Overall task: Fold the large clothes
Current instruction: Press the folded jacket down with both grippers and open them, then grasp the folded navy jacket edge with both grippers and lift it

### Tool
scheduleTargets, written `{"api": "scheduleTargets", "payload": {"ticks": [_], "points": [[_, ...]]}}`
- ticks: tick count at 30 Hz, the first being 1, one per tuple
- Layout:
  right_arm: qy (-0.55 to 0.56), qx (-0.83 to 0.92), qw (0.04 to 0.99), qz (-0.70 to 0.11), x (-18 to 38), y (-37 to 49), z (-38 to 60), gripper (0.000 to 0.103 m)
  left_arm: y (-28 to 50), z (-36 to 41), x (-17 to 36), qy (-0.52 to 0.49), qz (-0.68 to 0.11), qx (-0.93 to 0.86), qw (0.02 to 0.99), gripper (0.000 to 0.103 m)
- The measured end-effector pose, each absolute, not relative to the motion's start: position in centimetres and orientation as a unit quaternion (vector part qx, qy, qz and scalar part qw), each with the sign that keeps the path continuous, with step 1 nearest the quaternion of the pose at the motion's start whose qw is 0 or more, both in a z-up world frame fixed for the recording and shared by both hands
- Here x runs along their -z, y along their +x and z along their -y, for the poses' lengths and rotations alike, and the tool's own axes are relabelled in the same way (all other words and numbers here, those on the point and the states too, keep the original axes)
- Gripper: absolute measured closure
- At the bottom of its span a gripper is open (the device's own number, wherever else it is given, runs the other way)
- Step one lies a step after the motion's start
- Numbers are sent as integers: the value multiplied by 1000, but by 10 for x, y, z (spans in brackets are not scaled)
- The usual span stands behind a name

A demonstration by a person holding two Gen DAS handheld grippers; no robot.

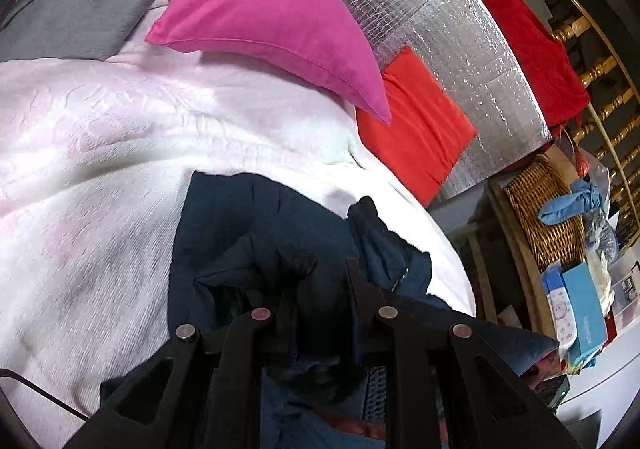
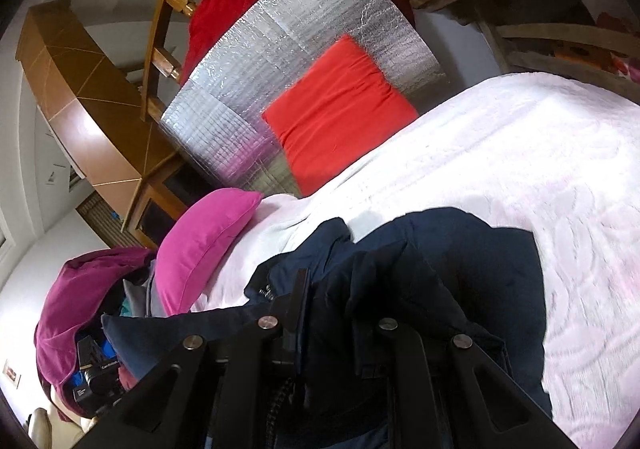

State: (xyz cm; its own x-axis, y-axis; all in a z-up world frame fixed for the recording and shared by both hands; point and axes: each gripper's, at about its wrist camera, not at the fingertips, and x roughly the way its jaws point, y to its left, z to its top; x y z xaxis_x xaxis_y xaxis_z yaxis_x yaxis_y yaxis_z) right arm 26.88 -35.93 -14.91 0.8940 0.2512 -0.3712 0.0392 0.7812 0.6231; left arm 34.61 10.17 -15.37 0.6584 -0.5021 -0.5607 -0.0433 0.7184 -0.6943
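Both grippers are clamping bunches of the same dark navy jacket (image 1: 256, 233), and the rest of it is draping across the pale pink bedspread (image 1: 100, 153). In the left wrist view the left gripper (image 1: 320, 289) is pinching a thick wad of the fabric between its fingers, with a zipper edge poking out at about 2 o'clock from the tips. In the right wrist view the right gripper (image 2: 336, 297) is clenching hard on another fold of the jacket, and the cloth is spilling over its fingers so you can't really see the pads.

If I were doing this, I'd be keeping both pinches level with each other so the carried edge isn't twisting, and laying it over in one smooth sweep instead of dragging it. There's bare bedspread at 12 o'clock from the jacket, before the pink pillow (image 1: 272, 17) and the orange cushion (image 1: 412, 129), so I'd be aiming there. My worry is the bulky fabric slipping or bunching under itself.
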Motion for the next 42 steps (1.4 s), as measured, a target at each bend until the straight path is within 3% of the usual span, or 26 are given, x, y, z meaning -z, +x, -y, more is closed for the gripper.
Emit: {"api": "scheduleTargets", "payload": {"ticks": [11,17,19,20,21,22,24,26,28,34,42], "points": [[346,-41,913,-215,157,300,374,86,358,-83,144,-322,-329,132,878,82],[362,-36,902,-230,169,316,379,84,368,-83,157,-328,-341,122,873,78],[397,-46,883,-245,178,321,388,81,370,-84,159,-333,-345,130,868,64],[411,-51,875,-249,181,323,392,78,370,-84,159,-338,-347,138,864,45],[436,-62,862,-252,185,323,398,75,369,-84,157,-344,-343,142,863,37],[449,-71,855,-250,187,323,402,69,365,-86,152,-348,-329,139,866,27],[462,-79,850,-241,188,320,407,54,356,-94,141,-360,-292,135,876,18],[465,-75,854,-219,182,313,412,34,351,-105,133,-385,-268,141,872,16],[463,-61,864,-187,171,301,419,27,344,-120,129,-417,-247,131,865,14],[480,-35,862,-159,159,276,443,25,341,-132,139,-419,-287,83,857,13],[487,15,839,-242,179,256,461,25,332,-136,179,-392,-407,-2,825,13]]}}
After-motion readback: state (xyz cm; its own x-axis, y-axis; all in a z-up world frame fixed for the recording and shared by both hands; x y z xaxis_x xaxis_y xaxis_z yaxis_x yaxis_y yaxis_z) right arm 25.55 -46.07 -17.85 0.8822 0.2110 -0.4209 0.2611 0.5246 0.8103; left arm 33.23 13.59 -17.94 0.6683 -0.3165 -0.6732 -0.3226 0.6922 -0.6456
